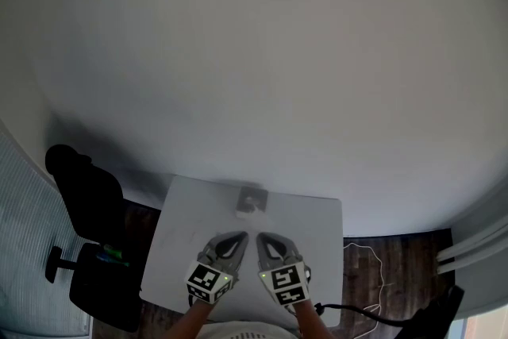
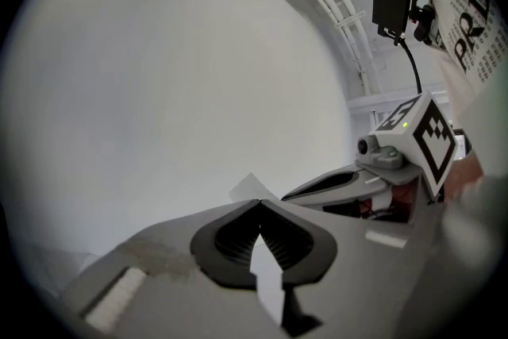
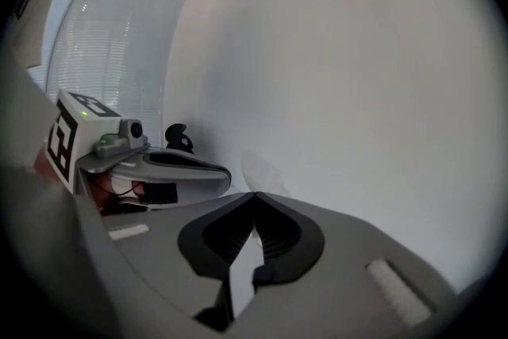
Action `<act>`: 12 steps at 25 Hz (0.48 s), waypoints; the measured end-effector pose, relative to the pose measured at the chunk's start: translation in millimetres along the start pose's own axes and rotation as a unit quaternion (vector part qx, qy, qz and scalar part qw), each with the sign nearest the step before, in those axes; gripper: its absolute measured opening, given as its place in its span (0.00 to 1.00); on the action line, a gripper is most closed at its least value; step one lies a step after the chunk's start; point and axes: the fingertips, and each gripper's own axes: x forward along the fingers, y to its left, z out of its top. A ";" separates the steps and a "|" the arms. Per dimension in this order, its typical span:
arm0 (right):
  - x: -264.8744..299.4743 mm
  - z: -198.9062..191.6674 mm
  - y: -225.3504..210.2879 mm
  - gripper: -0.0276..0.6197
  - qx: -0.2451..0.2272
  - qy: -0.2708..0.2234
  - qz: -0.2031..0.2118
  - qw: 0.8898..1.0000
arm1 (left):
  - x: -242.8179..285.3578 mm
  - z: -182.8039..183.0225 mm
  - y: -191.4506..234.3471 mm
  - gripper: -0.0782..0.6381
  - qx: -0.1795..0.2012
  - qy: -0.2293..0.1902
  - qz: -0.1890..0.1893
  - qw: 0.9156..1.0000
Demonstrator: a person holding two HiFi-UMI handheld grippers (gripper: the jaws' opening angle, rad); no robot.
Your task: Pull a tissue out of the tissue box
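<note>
A small pale tissue box with a tissue sticking up stands at the far middle of the white table. My left gripper and right gripper hover side by side near the table's front edge, short of the box, both shut with nothing between the jaws. In the left gripper view the jaw tips of the left gripper meet, and a tissue corner peeks up just beyond them. The right gripper likewise shows closed tips, with the faint tissue ahead against the white wall.
A black office chair stands left of the table, beside window blinds. A dark cable runs over the wood floor at the right. A plain white wall rises right behind the table.
</note>
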 end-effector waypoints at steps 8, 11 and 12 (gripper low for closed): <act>2.2 -2.3 -4.3 0.06 0.003 0.003 -0.002 1.000 | 4.5 -1.4 0.8 0.10 -0.001 0.000 -0.002 1.000; 1.7 -3.6 -5.5 0.06 0.004 0.003 -0.004 1.000 | 5.0 -1.8 0.4 0.10 -0.001 0.000 -0.002 1.000; 2.7 -3.5 -6.7 0.06 0.005 0.004 -0.004 1.000 | 6.3 -1.9 1.3 0.10 -0.002 0.000 -0.002 1.000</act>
